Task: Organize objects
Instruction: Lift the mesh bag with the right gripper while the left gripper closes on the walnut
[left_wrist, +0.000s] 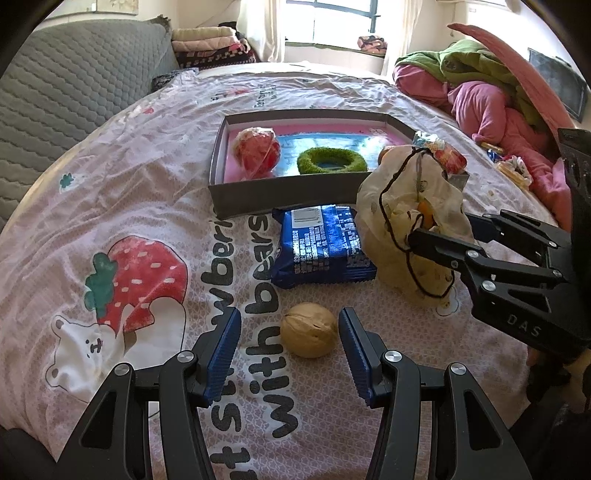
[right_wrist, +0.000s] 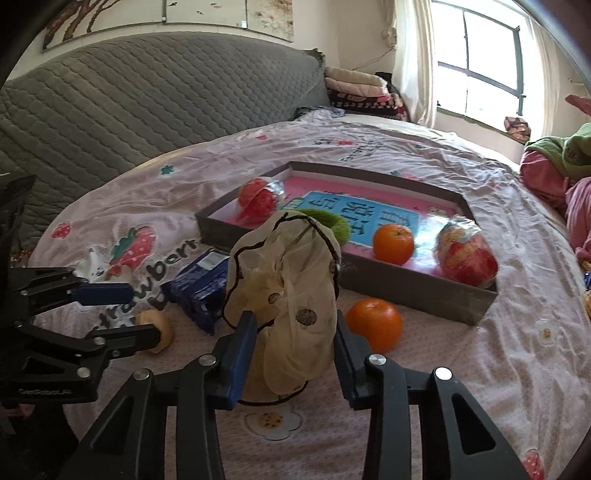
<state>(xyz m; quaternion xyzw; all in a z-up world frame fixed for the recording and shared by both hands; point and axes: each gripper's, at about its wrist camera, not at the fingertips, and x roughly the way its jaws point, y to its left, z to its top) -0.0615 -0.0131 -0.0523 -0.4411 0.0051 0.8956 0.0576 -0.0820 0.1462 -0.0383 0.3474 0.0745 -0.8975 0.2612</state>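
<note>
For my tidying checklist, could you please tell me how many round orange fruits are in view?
2. One round orange fruit sits inside the shallow grey box; the other lies on the bedsheet just outside its near wall. More may be hidden behind the crumpled cream bag.

open bedspread is left free to the left of the grey box, while the near approach to its wall is blocked by the blue packet, the cream drawstring bag and the loose orange, and the walnut is flanked closely by the left tongs.
</note>
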